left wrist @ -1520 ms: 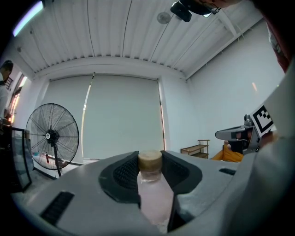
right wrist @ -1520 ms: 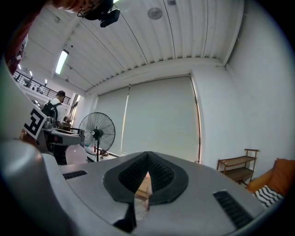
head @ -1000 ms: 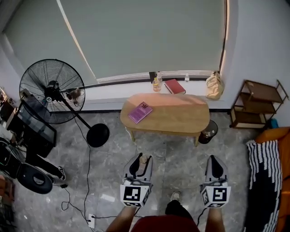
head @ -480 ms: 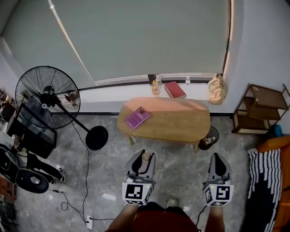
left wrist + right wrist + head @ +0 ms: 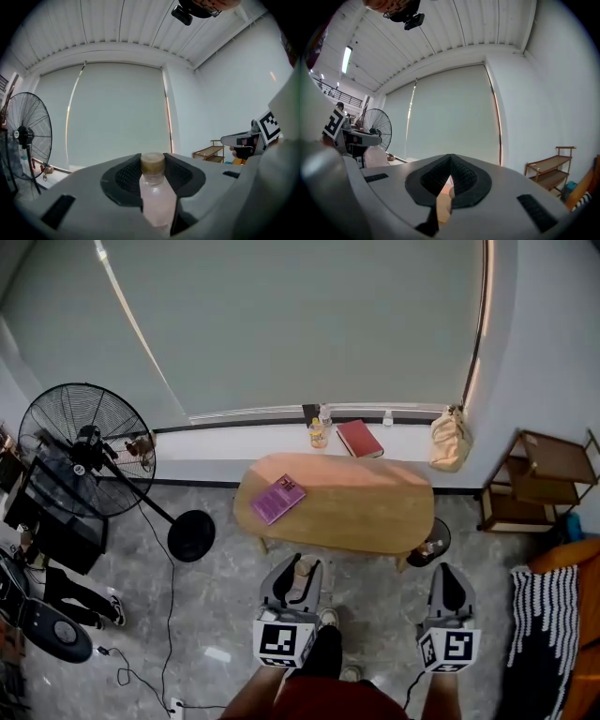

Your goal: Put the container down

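The container is a small clear bottle (image 5: 300, 577) of pale pink liquid with a tan cap. It stands upright between the jaws of my left gripper (image 5: 298, 566), which is shut on it. In the left gripper view the bottle (image 5: 157, 199) fills the gap between the dark pads. My right gripper (image 5: 448, 572) is level beside it with its jaws closed tip to tip and nothing between them (image 5: 450, 161). Both point toward an oval wooden table (image 5: 366, 512) just ahead, over grey floor short of its near edge.
A purple book (image 5: 278, 499) lies on the table's left end. Behind, the window sill holds small bottles (image 5: 319, 432), a red book (image 5: 359, 438) and a tan bag (image 5: 448, 439). A standing fan (image 5: 80, 448) is left, a wooden shelf (image 5: 539, 482) right, a bin (image 5: 429, 545) under the table.
Both grippers have moved forward toward the table, which now sits closer in the head view. The left gripper's hold on the bottle is unchanged and the right gripper's jaws stay closed.
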Action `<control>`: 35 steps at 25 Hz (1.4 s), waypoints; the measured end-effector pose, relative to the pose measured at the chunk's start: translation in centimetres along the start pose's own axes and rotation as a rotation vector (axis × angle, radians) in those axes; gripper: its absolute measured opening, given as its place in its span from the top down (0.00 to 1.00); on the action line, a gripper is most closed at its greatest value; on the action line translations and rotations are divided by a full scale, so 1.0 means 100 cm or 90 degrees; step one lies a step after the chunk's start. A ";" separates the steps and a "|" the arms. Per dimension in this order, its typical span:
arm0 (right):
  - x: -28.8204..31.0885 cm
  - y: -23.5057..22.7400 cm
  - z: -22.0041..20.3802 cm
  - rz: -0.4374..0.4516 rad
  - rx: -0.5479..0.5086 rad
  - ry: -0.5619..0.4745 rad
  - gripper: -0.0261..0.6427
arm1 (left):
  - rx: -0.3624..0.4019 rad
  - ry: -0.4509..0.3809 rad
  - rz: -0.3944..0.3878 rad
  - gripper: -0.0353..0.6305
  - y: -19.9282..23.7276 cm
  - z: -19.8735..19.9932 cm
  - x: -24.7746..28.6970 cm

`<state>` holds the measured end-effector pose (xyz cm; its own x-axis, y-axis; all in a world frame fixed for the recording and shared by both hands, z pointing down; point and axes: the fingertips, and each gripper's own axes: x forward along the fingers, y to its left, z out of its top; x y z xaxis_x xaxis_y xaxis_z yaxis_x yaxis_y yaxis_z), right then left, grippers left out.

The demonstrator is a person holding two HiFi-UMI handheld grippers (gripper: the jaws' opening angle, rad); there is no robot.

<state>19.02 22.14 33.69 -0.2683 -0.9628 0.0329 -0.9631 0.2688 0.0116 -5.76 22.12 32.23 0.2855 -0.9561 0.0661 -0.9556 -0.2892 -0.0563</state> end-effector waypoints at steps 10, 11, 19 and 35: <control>0.117 0.016 0.007 -0.017 -0.018 0.013 0.97 | -0.002 -0.006 -0.026 0.73 0.071 -0.001 0.095; 0.130 0.021 0.009 -0.016 -0.018 0.013 0.97 | -0.001 -0.007 -0.026 0.73 0.081 0.000 0.104; 0.207 0.048 0.019 -0.019 -0.041 0.025 0.97 | -0.010 -0.001 -0.031 0.73 0.147 -0.004 0.162; 0.261 0.058 0.010 -0.042 -0.062 0.038 0.97 | -0.026 0.001 -0.058 0.73 0.185 -0.025 0.219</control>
<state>6.38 -1.41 33.61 -0.1999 -0.9758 0.0887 -0.9713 0.2093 0.1130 -17.35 -4.01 35.15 0.3718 -0.9256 0.0707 -0.9276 -0.3734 -0.0100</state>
